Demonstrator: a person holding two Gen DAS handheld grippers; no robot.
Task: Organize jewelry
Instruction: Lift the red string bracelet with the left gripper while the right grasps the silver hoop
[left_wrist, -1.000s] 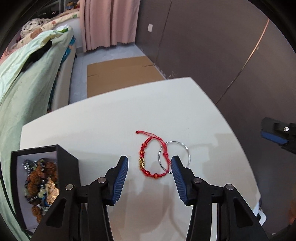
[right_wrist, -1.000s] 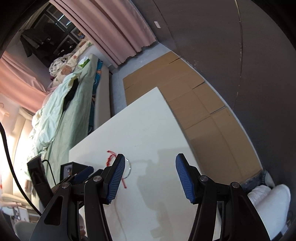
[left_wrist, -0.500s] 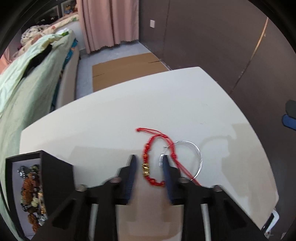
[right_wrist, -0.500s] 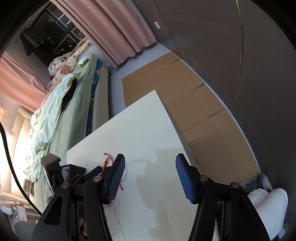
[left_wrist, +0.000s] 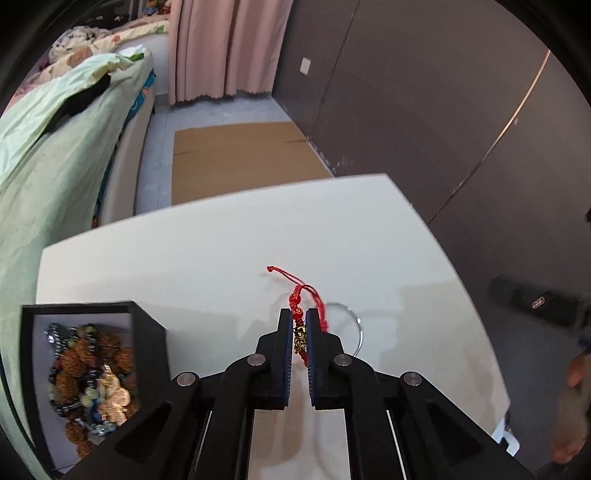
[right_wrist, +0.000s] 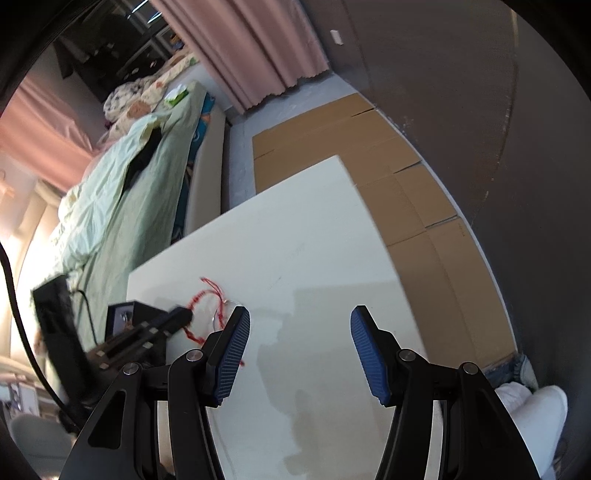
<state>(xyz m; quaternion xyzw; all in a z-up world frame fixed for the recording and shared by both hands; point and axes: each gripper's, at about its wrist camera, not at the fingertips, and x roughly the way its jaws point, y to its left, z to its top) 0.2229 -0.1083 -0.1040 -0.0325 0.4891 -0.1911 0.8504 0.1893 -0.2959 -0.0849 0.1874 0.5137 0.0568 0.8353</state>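
A red cord bracelet (left_wrist: 295, 295) with red beads and a gold charm lies partly on the white table (left_wrist: 221, 251). My left gripper (left_wrist: 297, 316) is closing on it, with both pads pressing on the gold charm, and the cord's tail trails away over the table. A thin silver bangle (left_wrist: 357, 323) lies just to the right, under the cord. The black jewelry box (left_wrist: 147, 332) at the left holds several bead strings. My right gripper (right_wrist: 300, 323) hangs open over bare table, nothing between its fingers. Left of it are the bracelet (right_wrist: 208, 291) and the left gripper (right_wrist: 181, 315).
A bed with a green cover (left_wrist: 55, 166) runs along the table's left side. Flattened cardboard (left_wrist: 240, 158) lies on the floor beyond the far edge. A dark wall (left_wrist: 443, 110) stands to the right. A person's hand (left_wrist: 569, 406) shows at the right edge.
The left jaws came down around the bracelet and closed onto its gold charm. The bracelet's loop now stretches from the pads. The right gripper shifted slightly and stayed open.
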